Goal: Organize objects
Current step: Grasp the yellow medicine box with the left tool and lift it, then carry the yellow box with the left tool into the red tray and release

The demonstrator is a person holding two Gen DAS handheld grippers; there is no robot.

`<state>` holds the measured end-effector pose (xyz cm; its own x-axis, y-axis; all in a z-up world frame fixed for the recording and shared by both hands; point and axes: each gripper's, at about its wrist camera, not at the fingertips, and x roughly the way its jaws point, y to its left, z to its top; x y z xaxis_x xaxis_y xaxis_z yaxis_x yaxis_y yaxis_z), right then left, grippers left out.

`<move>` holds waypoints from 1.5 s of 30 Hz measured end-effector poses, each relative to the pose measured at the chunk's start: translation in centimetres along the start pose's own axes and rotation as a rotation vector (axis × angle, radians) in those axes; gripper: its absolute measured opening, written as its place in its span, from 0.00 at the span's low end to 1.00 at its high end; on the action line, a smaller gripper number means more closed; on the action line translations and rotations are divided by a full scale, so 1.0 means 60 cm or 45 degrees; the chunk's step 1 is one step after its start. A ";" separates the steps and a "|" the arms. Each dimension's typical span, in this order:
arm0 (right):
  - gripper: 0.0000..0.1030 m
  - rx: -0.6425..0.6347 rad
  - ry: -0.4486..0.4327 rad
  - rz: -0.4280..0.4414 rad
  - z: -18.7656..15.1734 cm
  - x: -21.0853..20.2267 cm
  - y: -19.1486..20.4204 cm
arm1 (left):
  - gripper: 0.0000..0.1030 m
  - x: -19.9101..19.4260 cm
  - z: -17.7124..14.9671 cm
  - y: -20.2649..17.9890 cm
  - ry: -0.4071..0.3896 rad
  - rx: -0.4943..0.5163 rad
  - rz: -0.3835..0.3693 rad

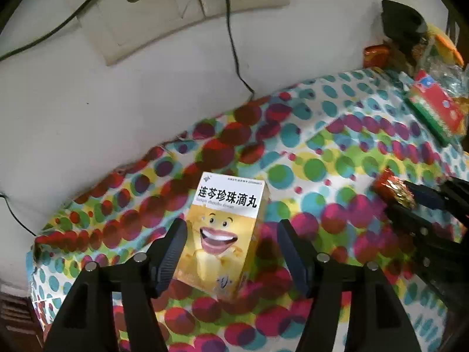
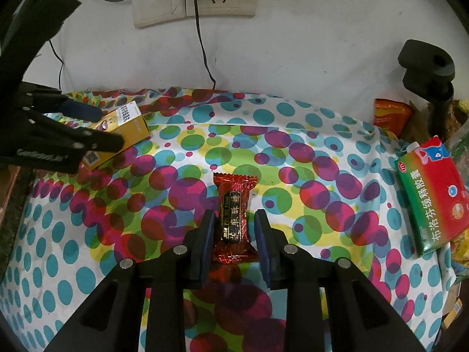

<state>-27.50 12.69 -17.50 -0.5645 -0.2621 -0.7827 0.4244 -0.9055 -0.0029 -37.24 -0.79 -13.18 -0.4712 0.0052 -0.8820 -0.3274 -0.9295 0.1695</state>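
Observation:
A yellow medicine box (image 1: 222,234) with a cartoon face lies on the dotted cloth between the fingers of my left gripper (image 1: 231,234), which is open with its jaws on either side of the box. It also shows in the right wrist view (image 2: 123,132), at the far left. A red candy wrapper (image 2: 233,220) lies between the fingers of my right gripper (image 2: 234,220); the jaws stand close beside it with small gaps. The candy also shows in the left wrist view (image 1: 394,189).
A red and green medicine box (image 2: 433,196) lies at the right edge, also in the left wrist view (image 1: 436,108). Snack packets (image 2: 391,114) and a black clamp (image 2: 425,70) stand at the back right. Wall sockets (image 2: 217,0) with cables hang behind the table.

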 end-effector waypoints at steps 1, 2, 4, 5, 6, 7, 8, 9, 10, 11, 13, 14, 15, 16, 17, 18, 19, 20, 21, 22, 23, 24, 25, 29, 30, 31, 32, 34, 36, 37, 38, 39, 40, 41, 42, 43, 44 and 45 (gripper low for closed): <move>0.26 0.003 0.000 0.004 -0.001 0.000 0.001 | 0.64 0.005 0.001 0.000 0.002 0.007 0.030; 0.26 0.002 0.000 0.002 -0.001 0.001 0.001 | 0.64 0.010 0.001 0.001 0.012 0.019 0.059; 0.26 0.001 -0.001 0.003 -0.002 0.001 0.001 | 0.64 0.021 0.001 0.009 0.048 0.016 0.076; 0.26 0.002 -0.001 0.003 -0.003 0.002 0.000 | 0.64 0.029 0.000 0.017 0.080 -0.003 0.060; 0.27 0.003 -0.001 0.003 -0.003 0.002 0.000 | 0.65 0.034 0.000 0.025 0.097 -0.030 0.042; 0.27 0.003 -0.001 0.004 -0.003 0.002 0.001 | 0.65 0.034 -0.001 0.038 0.090 -0.086 0.001; 0.27 0.004 -0.001 0.006 -0.003 0.002 0.001 | 0.65 0.035 -0.002 0.047 0.092 -0.124 -0.017; 0.28 0.004 -0.001 0.005 -0.003 0.002 0.000 | 0.65 0.036 -0.004 0.057 0.090 -0.172 -0.037; 0.28 0.005 -0.001 0.008 -0.002 0.003 0.001 | 0.65 0.037 -0.005 0.063 0.087 -0.196 -0.056; 0.30 0.004 0.000 0.010 -0.002 0.003 0.001 | 0.63 0.037 -0.008 0.071 0.077 -0.226 -0.073; 0.32 -0.005 0.001 0.010 -0.001 0.004 0.006 | 0.57 0.039 -0.013 0.082 0.079 -0.266 -0.065; 0.32 -0.008 0.001 0.007 0.000 0.005 0.007 | 0.41 0.038 -0.016 0.088 0.073 -0.286 -0.070; 0.32 -0.007 0.001 0.007 0.000 0.005 0.006 | 0.35 0.036 -0.018 0.093 0.067 -0.304 -0.082; 0.32 -0.005 0.001 0.010 0.000 0.005 0.006 | 0.29 0.035 -0.019 0.097 0.073 -0.319 -0.085; 0.33 -0.005 0.000 0.011 -0.001 0.005 0.006 | 0.29 0.035 -0.020 0.100 0.083 -0.329 -0.079; 0.33 -0.004 0.000 0.011 0.000 0.004 0.008 | 0.29 0.034 -0.020 0.102 0.087 -0.329 -0.079; 0.33 -0.010 0.000 0.007 -0.001 0.005 0.005 | 0.29 0.031 -0.021 0.102 0.082 -0.326 -0.075; 0.33 -0.012 0.000 0.004 0.000 0.005 0.007 | 0.29 0.025 -0.024 0.104 0.068 -0.322 -0.059; 0.33 -0.011 0.000 0.005 -0.001 0.006 0.005 | 0.29 0.021 -0.025 0.105 0.060 -0.322 -0.063; 0.33 -0.009 0.000 0.008 -0.001 0.006 0.003 | 0.29 0.017 -0.026 0.106 0.051 -0.327 -0.066; 0.33 -0.008 0.000 0.009 -0.001 0.006 0.002 | 0.29 0.009 -0.033 0.102 0.044 -0.331 -0.064; 0.33 -0.006 0.000 0.010 -0.001 0.006 0.002 | 0.29 0.005 -0.036 0.100 0.042 -0.332 -0.066; 0.33 -0.004 0.000 0.011 0.000 0.006 0.004 | 0.29 0.001 -0.038 0.100 0.044 -0.330 -0.071; 0.33 -0.009 0.000 0.007 0.001 0.007 0.003 | 0.29 -0.029 -0.068 0.117 0.051 -0.320 -0.055; 0.33 -0.008 0.000 0.009 0.001 0.007 0.003 | 0.29 -0.033 -0.072 0.119 0.051 -0.322 -0.057; 0.33 -0.006 0.000 0.009 0.002 0.007 0.004 | 0.29 -0.039 -0.075 0.120 0.054 -0.325 -0.064; 0.33 -0.005 0.000 0.010 0.002 0.007 0.005 | 0.29 -0.045 -0.080 0.124 0.052 -0.329 -0.060; 0.33 -0.003 0.000 0.010 0.004 0.008 0.005 | 0.29 -0.059 -0.088 0.128 0.048 -0.327 -0.065; 0.33 -0.006 0.001 0.008 0.005 0.009 0.005 | 0.29 -0.069 -0.094 0.127 0.049 -0.323 -0.053; 0.33 -0.007 0.001 0.006 0.005 0.008 0.006 | 0.29 -0.075 -0.101 0.130 0.051 -0.319 -0.053; 0.33 -0.007 0.001 0.005 0.006 0.007 0.007 | 0.29 -0.076 -0.100 0.127 0.051 -0.320 -0.048; 0.33 -0.007 0.001 0.004 0.007 0.007 0.008 | 0.29 -0.082 -0.107 0.132 0.052 -0.328 -0.043; 0.33 -0.008 0.001 0.004 0.007 0.008 0.008 | 0.29 -0.084 -0.109 0.134 0.052 -0.337 -0.047; 0.33 -0.008 0.001 0.004 0.008 0.008 0.009 | 0.29 -0.088 -0.114 0.136 0.050 -0.349 -0.055; 0.33 -0.009 0.002 0.002 0.008 0.008 0.009 | 0.29 -0.090 -0.118 0.136 0.052 -0.350 -0.050; 0.33 -0.009 0.002 0.000 0.009 0.008 0.010 | 0.29 -0.096 -0.125 0.137 0.053 -0.346 -0.043; 0.33 -0.008 0.002 0.002 0.010 0.008 0.011 | 0.29 -0.097 -0.127 0.134 0.050 -0.347 -0.045; 0.33 -0.007 0.002 0.003 0.010 0.008 0.012 | 0.29 -0.099 -0.130 0.133 0.051 -0.349 -0.048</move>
<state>-27.91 11.70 -17.49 -0.5625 -0.2638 -0.7836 0.4298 -0.9029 -0.0046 -30.65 -11.10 -10.04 -0.4282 0.0325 -0.9031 -0.1080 -0.9940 0.0154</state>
